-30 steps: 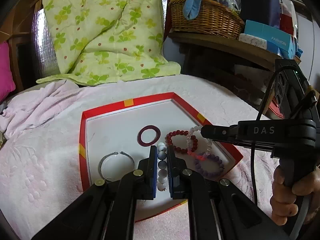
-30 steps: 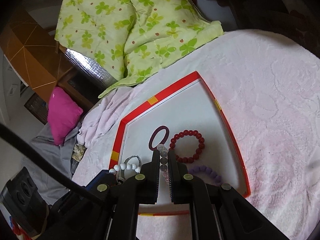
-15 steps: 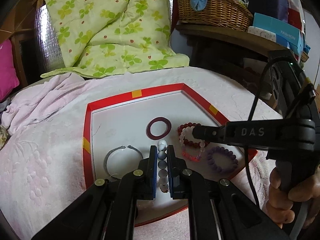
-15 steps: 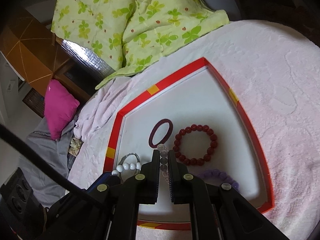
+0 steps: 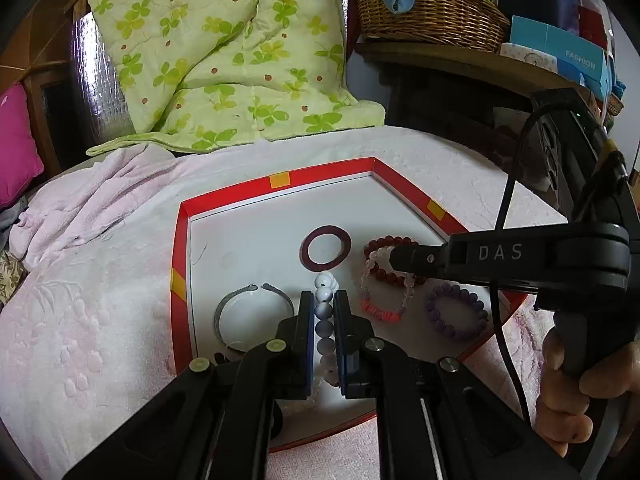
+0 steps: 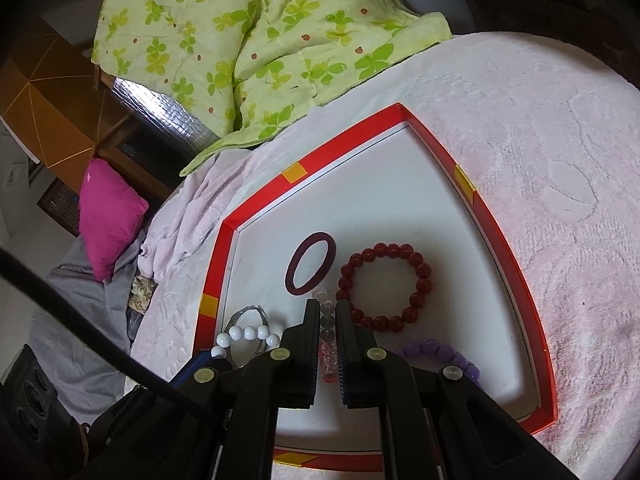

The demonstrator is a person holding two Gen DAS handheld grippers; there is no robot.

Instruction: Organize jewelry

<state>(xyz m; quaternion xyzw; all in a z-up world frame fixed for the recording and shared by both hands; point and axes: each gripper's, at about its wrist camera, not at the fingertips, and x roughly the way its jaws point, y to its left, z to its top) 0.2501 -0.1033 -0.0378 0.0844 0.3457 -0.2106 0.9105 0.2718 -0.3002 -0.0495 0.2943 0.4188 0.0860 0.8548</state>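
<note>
A red-rimmed white tray (image 5: 280, 181) (image 6: 400, 114) lies on the pink bedspread. My left gripper (image 5: 322, 304) is shut on a white and grey bead bracelet (image 5: 323, 312), which also shows in the right wrist view (image 6: 248, 334). My right gripper (image 6: 327, 314) is shut on a clear and pink bead bracelet (image 6: 326, 320), seen hanging from it in the left wrist view (image 5: 380, 312). On the tray lie a maroon ring bangle (image 5: 326, 248) (image 6: 310, 264), a dark red bead bracelet (image 6: 384, 282), a purple bead bracelet (image 5: 456, 312) (image 6: 440, 354) and a silver open cuff (image 5: 248, 312).
A green clover quilt (image 5: 224, 52) lies behind the tray. A wicker basket (image 5: 428, 4) and blue boxes (image 5: 560, 48) stand on a shelf at the back right. A magenta cushion (image 6: 108, 216) lies to the left.
Both grippers have drawn back and up a little from the tray, each keeping its bracelet. The tray items have not moved.
</note>
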